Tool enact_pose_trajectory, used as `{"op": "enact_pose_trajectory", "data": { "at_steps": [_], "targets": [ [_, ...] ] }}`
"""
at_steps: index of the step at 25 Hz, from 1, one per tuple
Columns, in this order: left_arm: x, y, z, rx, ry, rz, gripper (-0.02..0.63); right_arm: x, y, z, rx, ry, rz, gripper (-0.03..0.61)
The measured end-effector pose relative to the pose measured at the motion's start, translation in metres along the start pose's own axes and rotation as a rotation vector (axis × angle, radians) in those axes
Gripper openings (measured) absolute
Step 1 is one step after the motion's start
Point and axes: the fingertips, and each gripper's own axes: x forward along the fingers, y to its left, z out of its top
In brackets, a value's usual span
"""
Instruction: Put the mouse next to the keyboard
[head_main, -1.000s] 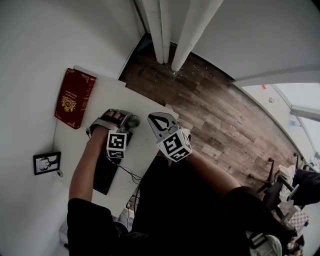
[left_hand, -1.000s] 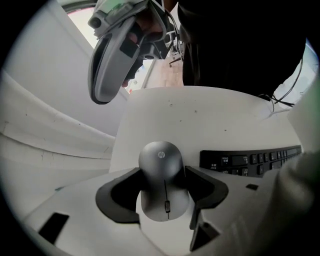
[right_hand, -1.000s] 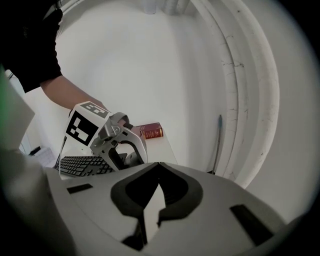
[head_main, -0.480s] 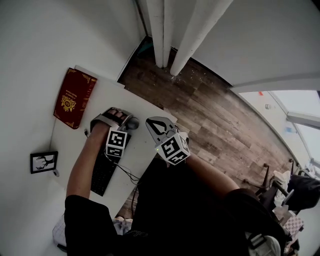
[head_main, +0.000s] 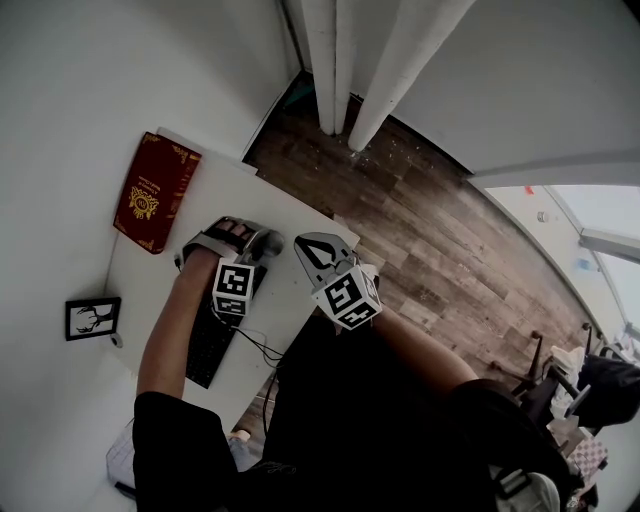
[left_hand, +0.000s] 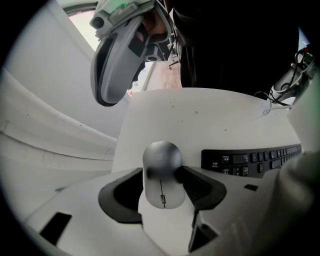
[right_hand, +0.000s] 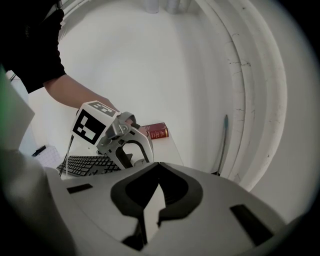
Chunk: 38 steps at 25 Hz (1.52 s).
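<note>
Your left gripper (left_hand: 161, 176) is closing on the mouse (left_hand: 162, 169), pads touching its sides.
Your left forearm reaches forward over the black keyboard (head_main: 208, 348), and the mouse sits on the white table (head_main: 285, 300) just past the keyboard's far end. Your right gripper (right_hand: 158, 165) hangs beside it near the table's edge, jaw tips together with nothing between them.

A white table (head_main: 235, 195) carries a red book (head_main: 152, 193), a black keyboard (head_main: 212, 345), a grey mouse (left_hand: 162, 172) and a framed picture (head_main: 92, 318)
</note>
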Motion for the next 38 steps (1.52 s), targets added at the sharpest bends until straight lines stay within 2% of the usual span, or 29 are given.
{"op": "enact_pose_trajectory", "data": {
  "at_steps": [4,7,11,13,15,17,19,24,27,33,35,38],
  "targets": [
    [-0.01,-0.001,0.004,-0.065,-0.016,0.022,0.213,0.0,0.001,-0.001,0.005,0.001,0.005,0.02],
    [-0.018,-0.007,0.004,-0.156,-0.028,0.039,0.194,0.003,0.005,0.003,-0.001,-0.004,0.021,0.02],
    [-0.034,-0.007,0.002,-0.292,-0.035,0.123,0.183,0.011,0.014,0.01,-0.021,-0.015,0.056,0.02],
    [-0.045,-0.006,-0.004,-0.4,-0.042,0.204,0.136,0.015,0.018,0.014,-0.03,-0.021,0.075,0.02],
    [-0.058,-0.006,-0.011,-0.539,-0.049,0.31,0.045,0.021,0.026,0.02,-0.041,-0.044,0.104,0.02],
    [-0.07,-0.012,-0.017,-0.695,-0.056,0.391,0.013,0.027,0.036,0.027,-0.053,-0.06,0.138,0.02],
    [-0.079,-0.02,-0.021,-0.834,-0.058,0.455,0.003,0.032,0.046,0.031,-0.068,-0.061,0.176,0.02],
    [-0.098,-0.035,-0.03,-1.093,-0.044,0.615,0.003,0.049,0.072,0.037,-0.119,-0.06,0.26,0.02],
    [-0.108,-0.052,-0.033,-1.286,-0.03,0.707,0.003,0.051,0.089,0.036,-0.14,-0.053,0.304,0.02],
    [-0.128,-0.083,-0.049,-1.696,-0.054,0.917,0.003,0.056,0.102,0.04,-0.16,-0.056,0.323,0.02],
    [-0.132,-0.091,-0.051,-1.796,-0.073,0.982,0.003,0.056,0.103,0.039,-0.163,-0.054,0.322,0.02],
    [-0.138,-0.099,-0.05,-1.881,-0.072,1.058,0.003,0.053,0.106,0.039,-0.173,-0.053,0.331,0.02]
  ]
}}
